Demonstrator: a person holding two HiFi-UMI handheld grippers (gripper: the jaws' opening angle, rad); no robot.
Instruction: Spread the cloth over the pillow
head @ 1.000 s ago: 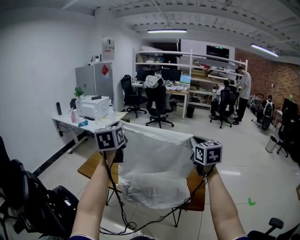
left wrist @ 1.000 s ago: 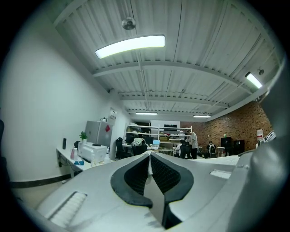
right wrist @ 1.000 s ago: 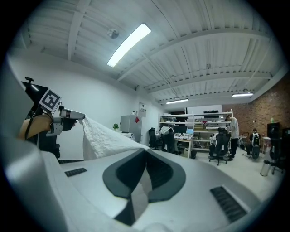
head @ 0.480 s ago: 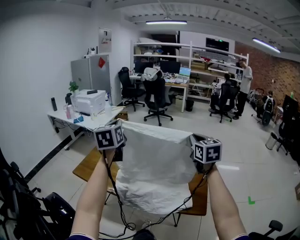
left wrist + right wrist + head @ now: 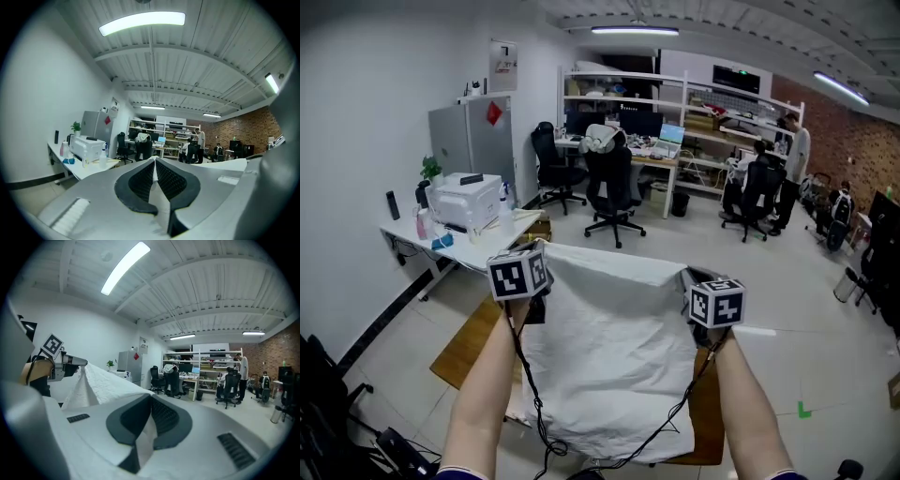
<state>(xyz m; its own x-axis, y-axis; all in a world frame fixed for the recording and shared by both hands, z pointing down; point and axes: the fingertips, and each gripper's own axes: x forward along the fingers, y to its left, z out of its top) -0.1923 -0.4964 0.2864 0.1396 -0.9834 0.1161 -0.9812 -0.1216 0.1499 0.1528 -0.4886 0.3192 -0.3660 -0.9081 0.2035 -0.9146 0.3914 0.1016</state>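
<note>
Cloth (image 5: 609, 366) has dropped lower over table (image 5: 461, 345); left gripper (image 5: 153, 182) and right gripper (image 5: 148, 426) each clamped on a top corner.

Open-plan office workspace.
Beyond the jaws: swivel chairs (image 5: 614, 192), desks (image 5: 656, 161) carrying monitors, shelving (image 5: 684, 94); printer (image 5: 461, 200) to their left.

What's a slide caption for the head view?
Left gripper and right gripper hold a white cloth spread above a wooden table.

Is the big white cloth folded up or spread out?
Spread out. The white cloth hangs as one open sheet, its top corners pinched by the left gripper and right gripper.
</note>
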